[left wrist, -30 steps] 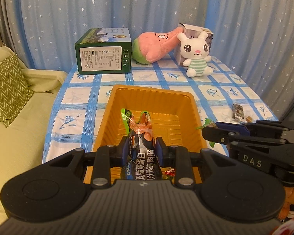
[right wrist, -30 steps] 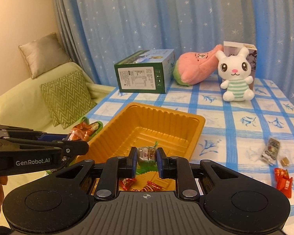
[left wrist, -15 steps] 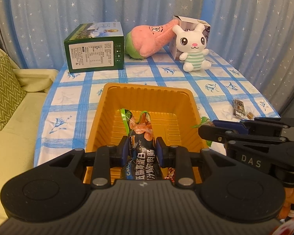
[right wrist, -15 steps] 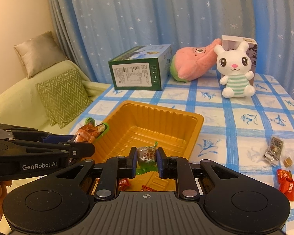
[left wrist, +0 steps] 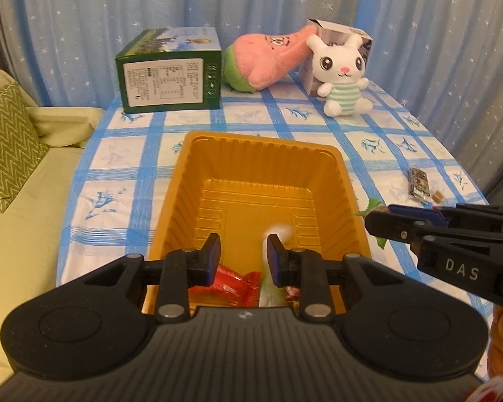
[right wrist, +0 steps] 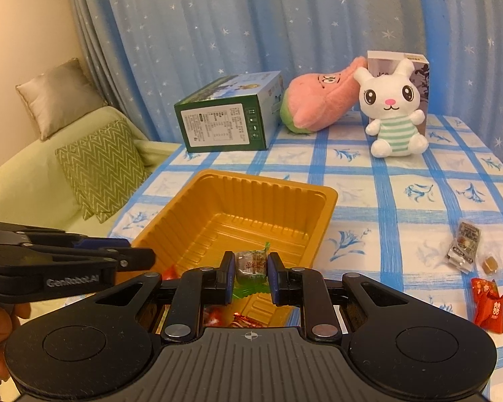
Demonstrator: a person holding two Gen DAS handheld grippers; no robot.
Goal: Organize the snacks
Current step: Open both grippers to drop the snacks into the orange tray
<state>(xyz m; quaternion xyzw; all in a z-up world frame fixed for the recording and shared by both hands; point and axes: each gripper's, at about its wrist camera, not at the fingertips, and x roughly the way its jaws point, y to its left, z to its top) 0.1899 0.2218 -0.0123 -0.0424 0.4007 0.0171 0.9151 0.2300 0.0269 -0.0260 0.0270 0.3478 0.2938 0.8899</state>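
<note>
The right hand-held gripper (right wrist: 250,264) pinches a light, crinkly wrapped candy (right wrist: 250,264) at mid-wrapper above the orange tray (right wrist: 322,214); the left hand-held gripper (left wrist: 242,256) hangs apart, empty.

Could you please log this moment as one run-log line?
left gripper: open | right gripper: shut on green-wrapped snack | over orange tray

Orange ribbed plastic tray (left wrist: 261,181), centre of frame, mostly bare inside; red-wrapped candies (left wrist: 228,281) piled at its near end w/ a pale blurred wrapper (left wrist: 271,261), maybe mid-drop. Green-edged clear snack pack (right wrist: 250,264) pinched upright, lower centre, over tray's near corner. Lower right on cloth: dark sachet (right wrist: 464,244), small caramel cube (right wrist: 489,264), red packets (right wrist: 489,305).
</note>
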